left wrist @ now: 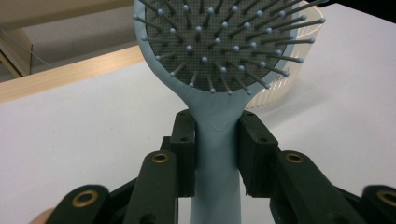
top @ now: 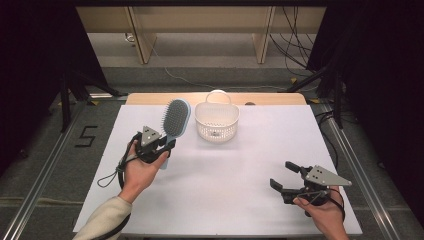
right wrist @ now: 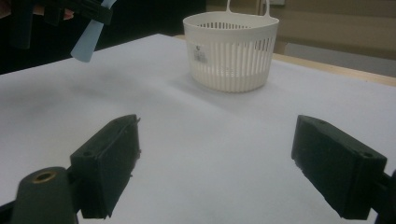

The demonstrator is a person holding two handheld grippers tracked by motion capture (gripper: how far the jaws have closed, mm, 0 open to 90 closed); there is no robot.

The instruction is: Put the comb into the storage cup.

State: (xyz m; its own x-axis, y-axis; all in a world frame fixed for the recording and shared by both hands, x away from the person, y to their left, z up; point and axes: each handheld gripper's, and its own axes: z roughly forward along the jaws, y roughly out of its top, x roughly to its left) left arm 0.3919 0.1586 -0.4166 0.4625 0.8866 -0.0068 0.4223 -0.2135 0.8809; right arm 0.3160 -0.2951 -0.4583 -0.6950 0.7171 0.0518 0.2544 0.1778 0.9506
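Observation:
A light blue hairbrush with a grey bristle pad is held off the table at the left, head up and tilted toward the basket. My left gripper is shut on its handle; in the left gripper view both black pads press against the blue handle just below the bristled head. A white slotted basket with a loop handle stands at the table's far middle. My right gripper hovers low at the front right, open, with nothing between its pads; the basket lies ahead of it.
The white table top ends in a wooden strip at the far edge. Black cables trail from both grippers. Beyond the table are floor, wooden furniture legs and dark stands at both sides.

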